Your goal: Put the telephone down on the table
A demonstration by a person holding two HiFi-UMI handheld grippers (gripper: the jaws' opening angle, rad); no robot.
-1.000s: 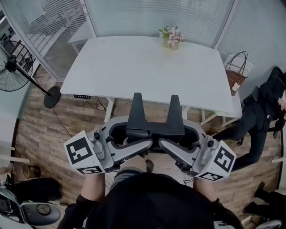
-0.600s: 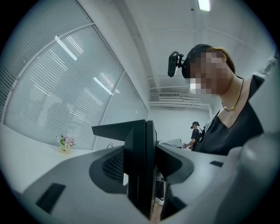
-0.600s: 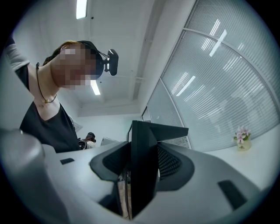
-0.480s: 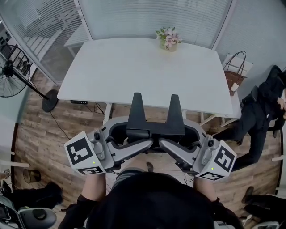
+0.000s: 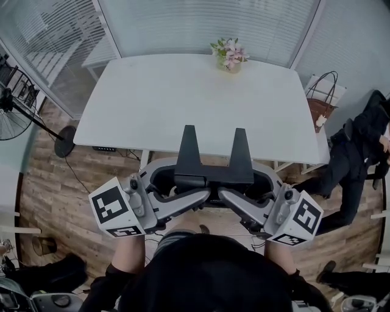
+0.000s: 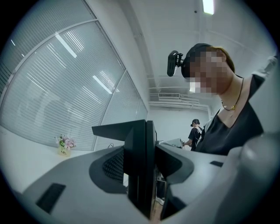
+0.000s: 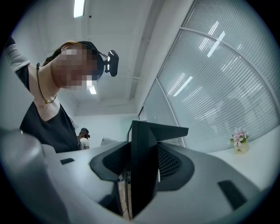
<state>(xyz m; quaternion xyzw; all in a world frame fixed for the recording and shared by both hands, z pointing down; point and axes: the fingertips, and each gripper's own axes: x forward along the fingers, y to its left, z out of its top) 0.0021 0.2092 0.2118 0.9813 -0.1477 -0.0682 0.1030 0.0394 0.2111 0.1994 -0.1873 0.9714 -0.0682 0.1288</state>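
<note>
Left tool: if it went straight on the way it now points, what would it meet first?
The telephone, clamped between the jaws of the left tool, so no free way ahead. Beyond it, probably the person's torso; depth is unclear.

An office meeting room, as I see it through the cameras.

I look down at a large white table (image 5: 183, 103) with a small vase of flowers (image 5: 229, 53) at its far edge. Glass walls with blinds (image 5: 207, 24) close the room behind the table and on the left. The floor (image 5: 55, 183) is of wood planks, and strip lights (image 6: 208, 6) are set in the white ceiling. A standing fan (image 5: 12, 103) is at the left, a handbag (image 5: 322, 97) is just beside the table's right end, and a second person (image 6: 194, 133) stands in the background.
</note>
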